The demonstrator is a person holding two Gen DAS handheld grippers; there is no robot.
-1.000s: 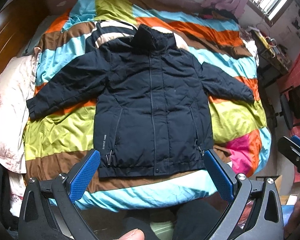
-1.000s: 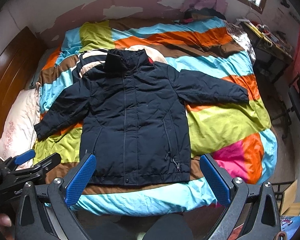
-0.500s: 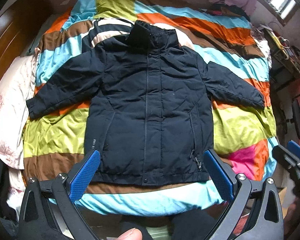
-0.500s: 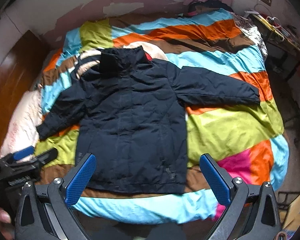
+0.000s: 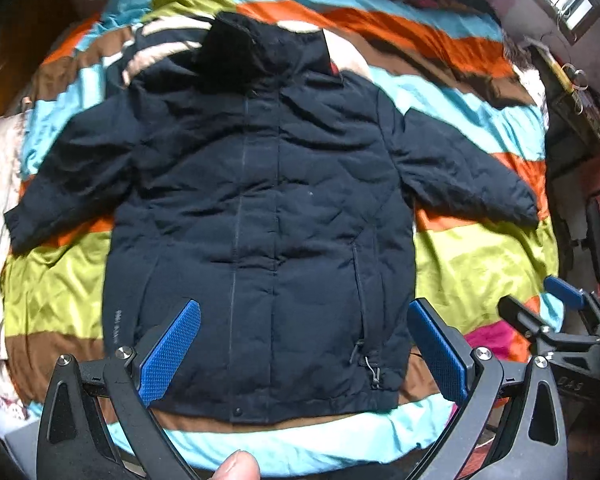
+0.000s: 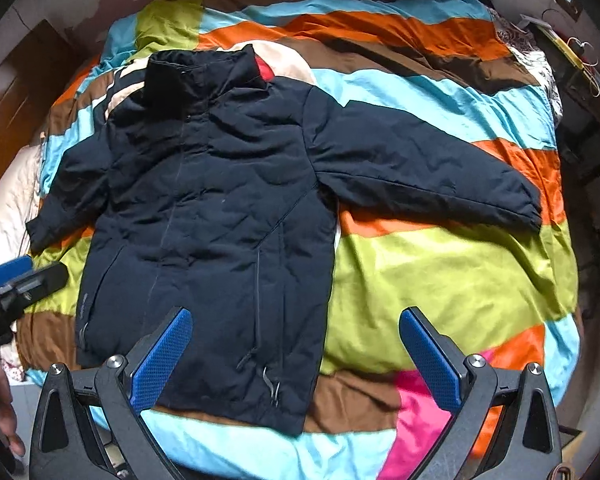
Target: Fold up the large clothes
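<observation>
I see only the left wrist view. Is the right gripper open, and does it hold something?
Observer: In the right wrist view the right gripper is wide open, with nothing between its fingers.
Operator: What lies in front of it?
Observer: The jacket hem corner lies toward its left finger, and bare quilt toward its right.
Operator: Does that view show my left gripper?
Observer: Yes, the left gripper is at the view's left edge, beside the jacket's hem, seen against the quilt.

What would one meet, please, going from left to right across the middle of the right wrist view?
Pale pillow → jacket's left-hand sleeve → jacket body → jacket's other sleeve → bare striped duvet.
</observation>
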